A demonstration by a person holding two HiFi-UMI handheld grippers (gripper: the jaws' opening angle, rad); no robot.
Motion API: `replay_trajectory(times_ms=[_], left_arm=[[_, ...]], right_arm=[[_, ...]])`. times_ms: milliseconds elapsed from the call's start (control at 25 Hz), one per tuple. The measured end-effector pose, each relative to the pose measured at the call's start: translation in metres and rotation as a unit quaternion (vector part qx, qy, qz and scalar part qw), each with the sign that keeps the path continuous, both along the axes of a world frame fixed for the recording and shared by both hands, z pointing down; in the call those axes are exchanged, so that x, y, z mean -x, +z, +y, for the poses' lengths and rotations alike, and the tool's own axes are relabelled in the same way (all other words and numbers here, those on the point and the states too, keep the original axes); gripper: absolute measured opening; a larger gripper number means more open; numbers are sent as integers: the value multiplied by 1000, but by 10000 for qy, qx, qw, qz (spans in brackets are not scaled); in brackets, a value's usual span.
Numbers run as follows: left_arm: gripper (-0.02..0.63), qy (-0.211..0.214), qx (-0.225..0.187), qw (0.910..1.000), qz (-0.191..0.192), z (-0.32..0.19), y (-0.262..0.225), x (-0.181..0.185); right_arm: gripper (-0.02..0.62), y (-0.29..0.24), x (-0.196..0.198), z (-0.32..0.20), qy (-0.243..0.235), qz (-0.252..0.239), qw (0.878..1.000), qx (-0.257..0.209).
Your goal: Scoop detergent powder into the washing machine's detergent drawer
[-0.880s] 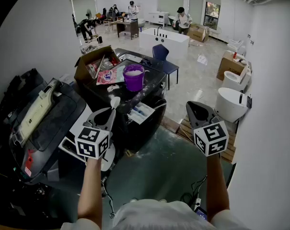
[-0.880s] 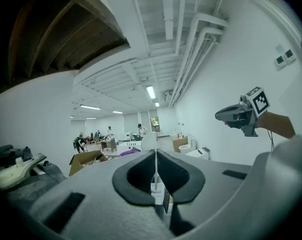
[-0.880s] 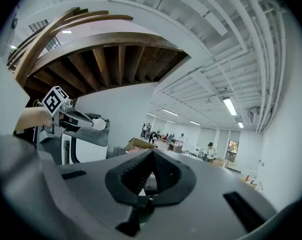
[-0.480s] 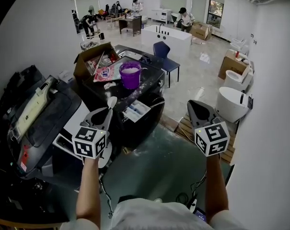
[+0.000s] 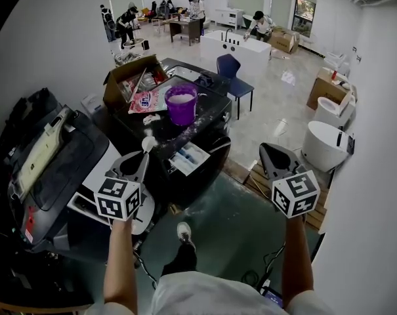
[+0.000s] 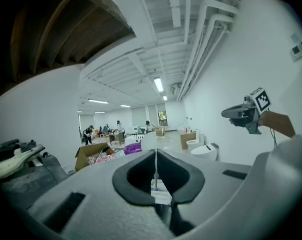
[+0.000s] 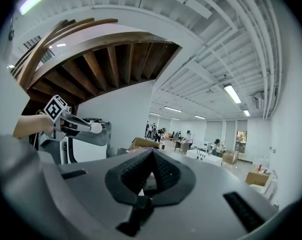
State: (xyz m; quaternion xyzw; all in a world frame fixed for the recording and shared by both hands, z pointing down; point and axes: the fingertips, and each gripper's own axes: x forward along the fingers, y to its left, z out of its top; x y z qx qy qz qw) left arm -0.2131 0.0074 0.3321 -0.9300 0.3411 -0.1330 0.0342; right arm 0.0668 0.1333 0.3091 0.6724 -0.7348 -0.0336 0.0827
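In the head view my left gripper [image 5: 144, 156] is shut on the thin handle of a white scoop [image 5: 147, 143], just left of the dark washing machine [image 5: 205, 120]. The machine's detergent drawer [image 5: 189, 157] stands pulled out, white and blue inside. Farther back on the machine's top sits a purple tub [image 5: 182, 104] full of white powder. My right gripper [image 5: 266, 148] hangs shut and empty over the floor, to the drawer's right. In the left gripper view the left gripper [image 6: 155, 152] pinches the scoop [image 6: 149, 141]. The right gripper [image 7: 151, 152] holds nothing in its own view.
An open cardboard box [image 5: 129, 77] and a pink detergent bag [image 5: 147, 100] lie behind the tub. A black machine [image 5: 54, 163] stands at the left. White toilets [image 5: 323, 143] and a wooden pallet [image 5: 254, 174] are at the right. Several people work at the room's far end.
My left gripper and the scoop have drifted slightly left. A shoe has come into view on the floor below me. The right gripper has barely moved.
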Motion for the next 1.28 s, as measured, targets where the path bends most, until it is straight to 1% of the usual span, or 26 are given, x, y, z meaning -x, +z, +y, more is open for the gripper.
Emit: replay_trajectory(times_ms=[160, 240, 400, 600, 680, 760, 840, 920, 1000, 1040, 1120, 1200, 1280], left_arm=[[14, 4, -1, 10000, 78, -69, 6, -9], [14, 88, 16, 9998, 151, -110, 7, -18], [14, 346, 166, 9988, 288, -187, 5, -39], [14, 470, 347, 9979, 292, -269, 4, -56], [14, 532, 379, 9976, 208, -295, 5, -66], [14, 690, 397, 9968, 38, -315, 7, -78], [14, 928, 373, 9947, -230, -333, 9, -93], [14, 1185, 308, 9908, -583, -349, 11, -108], [14, 1459, 238, 9843, -962, -363, 15, -125], [14, 1622, 212, 9796, -1164, -369, 18, -135], [14, 1996, 131, 9665, -1612, -376, 29, -154], [14, 2359, -8, 9473, -2168, -382, 45, -172], [14, 2584, -119, 9230, -2848, -391, 68, -185]], right_arm=[[3, 5, -12, -61, 47, 70, 10000, -10], [3, 0, -18, -97, 87, 112, 9999, -71], [4, -10, -23, -170, 46, 101, 9998, -133], [5, -18, -26, -248, -4, -28, 9998, -182], [5, -18, -28, -273, -35, -125, 9998, -155], [5, -17, -31, -294, -28, -165, 9998, -68], [5, -12, -35, -314, 0, -142, 9999, 59], [5, -5, -37, -332, 4, -116, 9998, 180], [5, 4, -37, -348, -17, -102, 9995, 293], [5, 9, -38, -354, -34, -92, 9993, 355], [5, 20, -40, -367, -84, -95, 9988, 467], [5, 31, -44, -381, -163, -150, 9983, 535], [5, 41, -48, -396, -266, -214, 9977, 586]])
